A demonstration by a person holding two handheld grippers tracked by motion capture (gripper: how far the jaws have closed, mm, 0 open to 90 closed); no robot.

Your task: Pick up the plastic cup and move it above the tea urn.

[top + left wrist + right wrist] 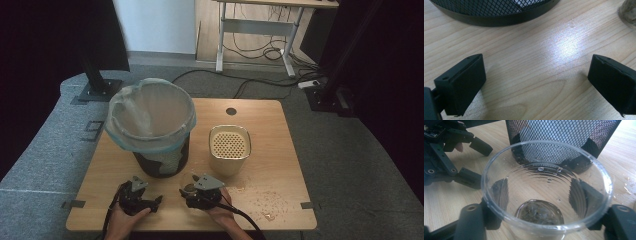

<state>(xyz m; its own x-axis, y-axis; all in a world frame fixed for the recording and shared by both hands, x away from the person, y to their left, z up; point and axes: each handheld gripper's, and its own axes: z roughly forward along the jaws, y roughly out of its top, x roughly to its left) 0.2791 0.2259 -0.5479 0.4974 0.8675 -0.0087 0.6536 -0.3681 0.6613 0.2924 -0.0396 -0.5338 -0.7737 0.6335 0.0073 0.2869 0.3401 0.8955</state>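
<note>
- The left gripper (150, 202) rests low at about 7 o'clock on the wooden table (280, 150), its jaws spread wide with nothing between them and only bare wood under them in the left gripper view. Swung toward 12 o'clock, it could knock the bin's base.
- The mesh waste bin (162, 160), lined with a loose plastic bag (150, 117), stands at about 10 o'clock, just beyond both grippers. The bag's rim overhangs; a tipped cup aimed short would spill down the outside mesh.
- The right gripper (191, 192) sits near 6 o'clock, jaws closed against the sides of a clear plastic cup (546, 195) holding a little murky liquid with dark residue (537, 213) at the bottom. The thin wall looks easy to crush or let slip, and droplets inside suggest it is wet.
- The cream perforated container (229, 149) stands at about 1 o'clock of the cup, close enough to be bumped in a lift.
- Scattered crumbs and wet spots (265, 202) lie toward 4 o'clock; a spill would spread them.
</note>
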